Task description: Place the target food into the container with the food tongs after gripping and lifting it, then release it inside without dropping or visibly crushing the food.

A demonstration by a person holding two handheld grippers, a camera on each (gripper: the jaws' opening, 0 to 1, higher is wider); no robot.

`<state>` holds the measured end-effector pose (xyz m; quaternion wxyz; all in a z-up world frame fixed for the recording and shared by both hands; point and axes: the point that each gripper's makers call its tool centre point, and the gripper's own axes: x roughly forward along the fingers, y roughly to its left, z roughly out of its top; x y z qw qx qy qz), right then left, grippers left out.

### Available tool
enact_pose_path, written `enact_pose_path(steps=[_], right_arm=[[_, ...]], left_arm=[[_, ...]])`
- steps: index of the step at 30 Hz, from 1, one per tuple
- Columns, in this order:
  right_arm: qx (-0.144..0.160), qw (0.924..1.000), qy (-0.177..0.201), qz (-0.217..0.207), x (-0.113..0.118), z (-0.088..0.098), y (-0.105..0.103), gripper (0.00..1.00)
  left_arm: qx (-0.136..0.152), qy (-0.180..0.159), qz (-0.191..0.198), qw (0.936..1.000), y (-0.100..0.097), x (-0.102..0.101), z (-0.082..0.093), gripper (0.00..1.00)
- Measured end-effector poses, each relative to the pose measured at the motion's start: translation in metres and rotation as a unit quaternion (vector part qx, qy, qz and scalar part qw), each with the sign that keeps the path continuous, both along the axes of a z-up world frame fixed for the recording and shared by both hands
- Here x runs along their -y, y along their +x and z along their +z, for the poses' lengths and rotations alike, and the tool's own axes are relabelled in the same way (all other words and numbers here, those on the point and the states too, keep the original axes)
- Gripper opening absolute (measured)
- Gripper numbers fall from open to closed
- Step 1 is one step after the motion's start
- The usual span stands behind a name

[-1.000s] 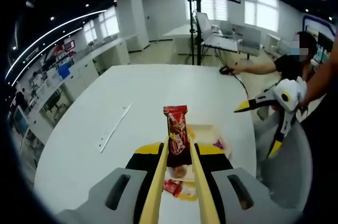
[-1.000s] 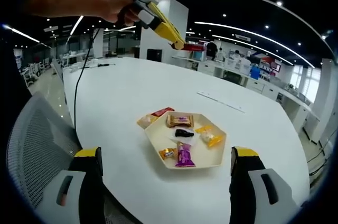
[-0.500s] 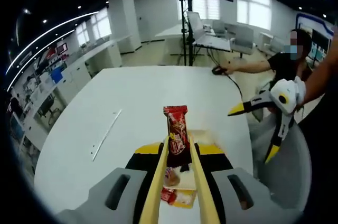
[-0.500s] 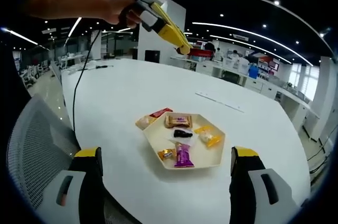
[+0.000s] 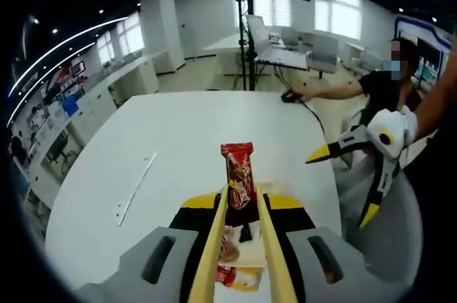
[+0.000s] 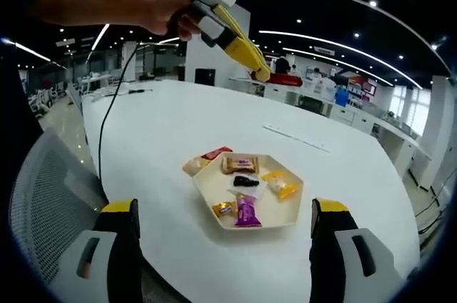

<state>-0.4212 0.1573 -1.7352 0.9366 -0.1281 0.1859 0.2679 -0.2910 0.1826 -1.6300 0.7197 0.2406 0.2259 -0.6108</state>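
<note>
One red snack bar [image 5: 240,180] pinched in left gripper [image 5: 242,206], lengthwise along jaws.

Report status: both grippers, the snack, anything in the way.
Left gripper shut on red snack bar, held high above the table. Right gripper open, low, facing hexagonal tray. Tray holds several wrapped sweets; centre partly free.
</note>
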Motion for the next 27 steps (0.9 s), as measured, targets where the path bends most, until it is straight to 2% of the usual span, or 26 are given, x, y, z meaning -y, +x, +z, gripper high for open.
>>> enact_pose_path(steps=[10, 15, 16, 17, 18, 19, 20, 27], right_arm=[[0.0, 1.0, 0.002, -0.004, 0.001, 0.001, 0.0, 0.98], [-0.002, 1.0, 0.002, -0.003, 0.001, 0.0, 0.0, 0.98], [-0.002, 1.0, 0.003, -0.003, 0.001, 0.0, 0.0, 0.98], [-0.002, 1.0, 0.004, -0.003, 0.001, 0.0, 0.0, 0.98], [-0.002, 1.0, 0.004, -0.003, 0.001, 0.0, 0.0, 0.98], [-0.002, 1.0, 0.003, -0.003, 0.001, 0.0, 0.0, 0.98], [-0.002, 1.0, 0.005, -0.003, 0.002, 0.0, 0.001, 0.98], [-0.003, 1.0, 0.008, -0.002, 0.001, 0.0, 0.001, 0.98]], left_arm=[[-0.011, 0.0, 0.0, 0.9999, -0.011, 0.015, -0.032, 0.2], [-0.005, 0.009, -0.003, 0.9999, -0.012, 0.017, -0.048, 0.21], [-0.002, 0.007, -0.009, 0.9999, -0.012, 0.018, -0.052, 0.22], [-0.016, -0.001, -0.026, 0.9995, -0.018, 0.02, -0.056, 0.24], [-0.004, 0.003, -0.02, 0.9998, -0.015, 0.018, -0.062, 0.25], [0.026, 0.01, -0.023, 0.9993, -0.008, 0.015, -0.064, 0.26], [0.013, 0.009, -0.023, 0.9996, -0.012, 0.014, -0.067, 0.26], [0.022, 0.0, -0.013, 0.9997, 0.001, 0.005, -0.057, 0.27]])
